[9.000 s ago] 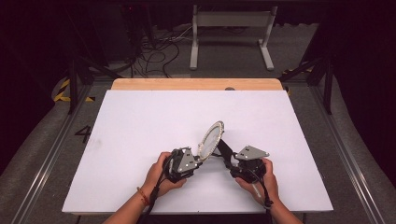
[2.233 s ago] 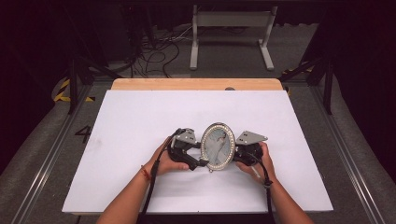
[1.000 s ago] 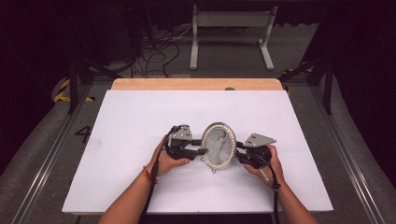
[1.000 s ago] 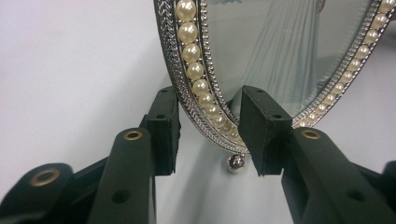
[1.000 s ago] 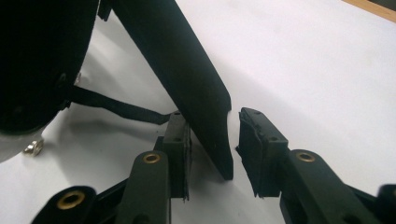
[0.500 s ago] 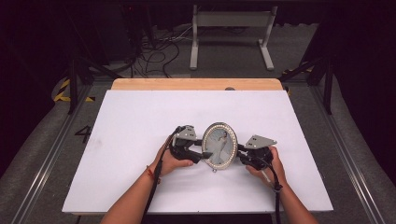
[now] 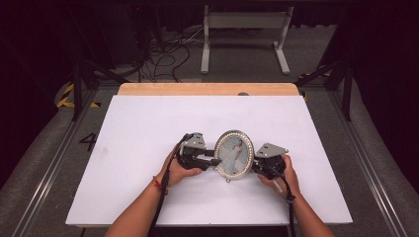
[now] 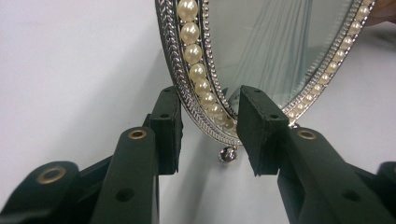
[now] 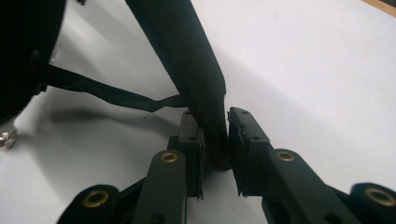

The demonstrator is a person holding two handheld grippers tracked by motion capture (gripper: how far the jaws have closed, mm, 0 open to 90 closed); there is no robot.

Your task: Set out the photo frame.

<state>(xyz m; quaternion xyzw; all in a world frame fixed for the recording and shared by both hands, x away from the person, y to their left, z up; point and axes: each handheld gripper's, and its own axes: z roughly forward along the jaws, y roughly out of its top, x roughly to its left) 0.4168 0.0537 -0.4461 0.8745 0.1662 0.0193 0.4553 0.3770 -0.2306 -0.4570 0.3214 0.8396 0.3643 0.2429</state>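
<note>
Dark floor with loose cables surrounds your white table top (image 7: 148,128), which has a strip of pale wood along its far edge (image 7: 207,89). Near the middle of it, towards you, stands the oval silver picture frame with a ring of cream pearls (image 7: 234,154), upright on the surface between your two hands and facing you.

Your left gripper (image 8: 208,133) comes at the frame's rim from the left. Its jaws have just been closing and stand partly apart, one pad behind the rim, the other in front of the glass. The frame's lower edge sits between them, with a small silver ball foot (image 8: 228,154) just below. You cannot tell from the left gripper view whether the pads press on the rim; a gap shows at the back pad.

Your right gripper (image 9: 215,140) has also just been closing. Its jaws are narrow and clamp the frame's black back stand (image 9: 196,70), the pads pressed to both its sides, low near the table. A thin black strap (image 9: 107,95) runs from the stand to the frame's back.
</note>
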